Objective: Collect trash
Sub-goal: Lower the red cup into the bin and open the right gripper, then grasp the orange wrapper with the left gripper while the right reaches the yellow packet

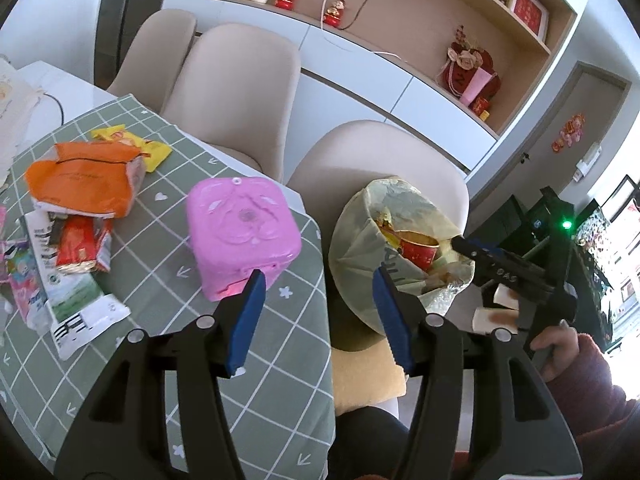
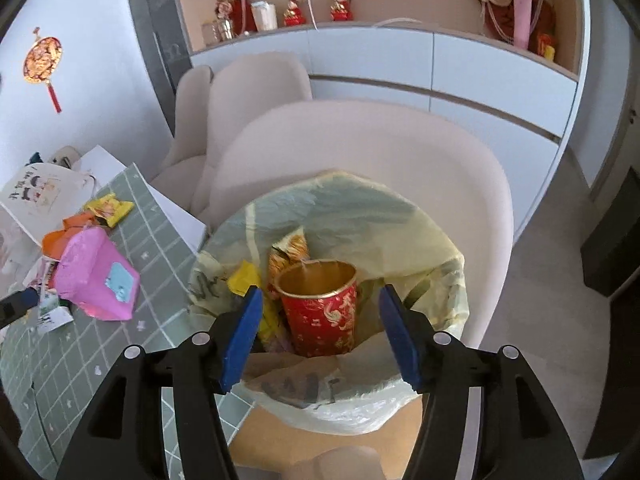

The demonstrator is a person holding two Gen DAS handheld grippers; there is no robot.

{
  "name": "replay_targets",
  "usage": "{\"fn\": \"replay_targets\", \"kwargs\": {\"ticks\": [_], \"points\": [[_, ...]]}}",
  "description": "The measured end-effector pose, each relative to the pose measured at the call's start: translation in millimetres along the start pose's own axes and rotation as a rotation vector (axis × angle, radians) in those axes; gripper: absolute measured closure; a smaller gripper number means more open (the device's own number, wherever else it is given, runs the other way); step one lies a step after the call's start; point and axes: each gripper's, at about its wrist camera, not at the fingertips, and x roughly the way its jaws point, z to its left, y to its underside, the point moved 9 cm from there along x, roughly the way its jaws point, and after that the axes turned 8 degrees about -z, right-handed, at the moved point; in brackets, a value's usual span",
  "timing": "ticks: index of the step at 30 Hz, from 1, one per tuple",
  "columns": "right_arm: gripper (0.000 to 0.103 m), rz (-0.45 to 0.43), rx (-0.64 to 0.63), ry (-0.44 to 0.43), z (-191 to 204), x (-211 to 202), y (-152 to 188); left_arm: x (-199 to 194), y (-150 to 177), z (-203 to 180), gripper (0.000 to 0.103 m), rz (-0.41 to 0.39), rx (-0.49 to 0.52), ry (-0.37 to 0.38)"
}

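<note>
Your right gripper (image 2: 320,334) hangs over the pale yellow plastic trash bag (image 2: 360,216) that sits on the beige chair (image 2: 460,184) beside the bench. Its jaws stand wide apart and hold nothing. Between them, lower down in the bag, you see the red paper cup with gold pattern (image 2: 320,312), standing upright among yellow wrappers. It looks to me already dropped in.

Your left gripper (image 1: 320,316) is about half open and also empty. It points at the near right corner of the bench with the green checked cloth (image 1: 168,216), where the pink square plastic box (image 1: 244,236) stands close to the edge. More trash waits toward the left edge: an orange crumpled paper bag (image 1: 84,176), a yellow snack wrapper (image 1: 152,152) behind it, and a red foil wrapper (image 1: 80,248).

What may go wrong from here, in my judgement: the pink box is near the edge, so a push from one jaw could send it to the floor. The bag mouth is soft and folded, so a light wrapper released too high may land on the chair.
</note>
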Motion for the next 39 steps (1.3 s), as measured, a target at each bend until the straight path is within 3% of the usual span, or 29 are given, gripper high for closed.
{"fn": "replay_targets", "kwargs": {"ticks": [7, 15, 21, 25, 32, 35, 39], "points": [[0.046, -0.025, 0.005, -0.069, 31.2, -16.3, -18.0, -26.3, 3.3, 33.8, 0.05, -0.043, -0.023, -0.077], [0.046, -0.069, -0.154, -0.209, 123.4, -25.4, -22.5, -79.7, 21.4, 116.9, 0.05, -0.101, -0.132, -0.264], [0.046, -0.079, -0.242, -0.216, 180.4, -20.8, -16.9, -121.3, 41.2, 184.9, 0.05, -0.131, -0.251, -0.398], [0.046, -0.092, -0.282, -0.186, 197.6, -19.7, -13.1, -133.7, 39.6, 212.1, 0.05, -0.149, -0.295, -0.41], [0.046, -0.103, -0.317, -0.119, 205.1, -12.7, -27.7, -103.1, -12.4, 213.0, 0.05, -0.195, -0.286, -0.309], [0.046, -0.118, -0.326, -0.138, 208.0, -7.4, -42.3, -70.8, -40.6, 220.3, 0.05, -0.192, -0.249, -0.342], [0.046, -0.137, -0.379, -0.186, 215.7, 8.0, -74.6, -22.1, -61.7, 248.1, 0.05, -0.134, -0.279, -0.389]]}}
